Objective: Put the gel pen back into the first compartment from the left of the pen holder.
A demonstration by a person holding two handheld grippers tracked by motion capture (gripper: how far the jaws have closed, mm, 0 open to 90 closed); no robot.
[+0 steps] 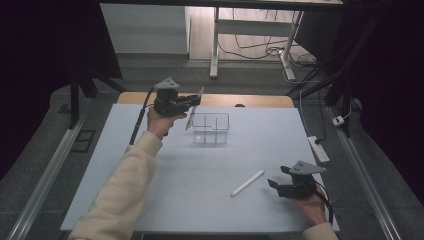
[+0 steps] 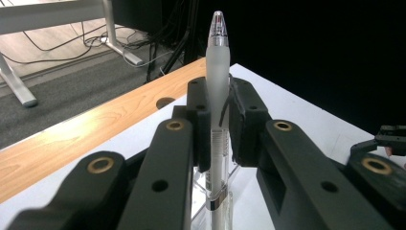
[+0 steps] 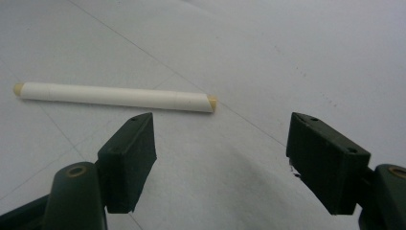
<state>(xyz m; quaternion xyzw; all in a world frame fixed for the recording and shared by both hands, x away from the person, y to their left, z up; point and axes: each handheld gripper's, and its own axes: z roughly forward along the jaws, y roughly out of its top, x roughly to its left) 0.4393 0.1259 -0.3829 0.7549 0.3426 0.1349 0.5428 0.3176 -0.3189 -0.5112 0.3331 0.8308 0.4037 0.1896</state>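
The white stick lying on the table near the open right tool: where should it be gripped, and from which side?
Probably mid-length on the white stick, coming down from above with the right tool turned across it. It lies flat, slim and straight, clear all round.

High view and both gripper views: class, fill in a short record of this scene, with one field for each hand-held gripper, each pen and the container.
left hand-held gripper: shut on the frosted pen, raised beside the clear box
frosted pen: upright between the jaws, clear tip upward
right hand-held gripper: open, nothing between the jaws, low over the table
white pen: lying flat on the table, just ahead of the right hand-held gripper, untouched
clear box: divided compartments, standing at the far side of the table
table: pale sheet on a wooden top
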